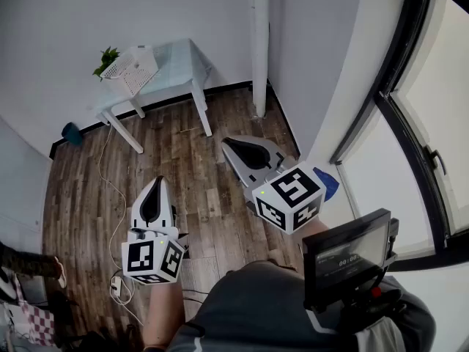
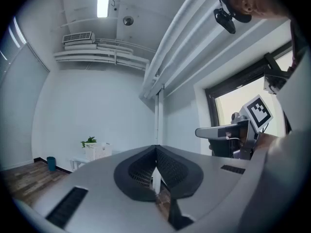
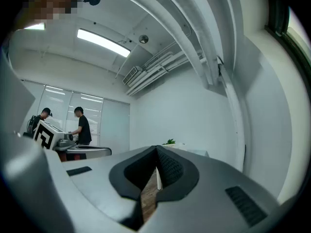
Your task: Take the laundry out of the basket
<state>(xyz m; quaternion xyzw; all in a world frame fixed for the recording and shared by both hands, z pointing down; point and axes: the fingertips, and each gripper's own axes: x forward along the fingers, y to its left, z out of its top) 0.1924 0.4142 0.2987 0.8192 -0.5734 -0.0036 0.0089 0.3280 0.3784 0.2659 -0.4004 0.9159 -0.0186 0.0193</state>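
Standing at the upper left of the head view, the white lattice basket occupied a small white table, just beside a green plant. Its contents were too small to make out. The table stood on a dark wood-plank floor against a pale wall, near a white vertical pipe at top centre.

Left gripper, lower left of centre: jaws together, dark pads meeting at the tips, nothing between them. Its marker cube lay nearest the camera.

Right gripper, centre of frame: jaws likewise closed tip to tip, with nothing held.

Both grippers were held above the floor, pointed toward the upper part of the frame and well apart from the basket.

Teal bin: at the left edge, by the wall.

Cable: trailed down the floor on the left.

Window: ran along the right edge.

Small screen: at the lower right.

Two people: stood at the far left of the right gripper view, before pale blinds.
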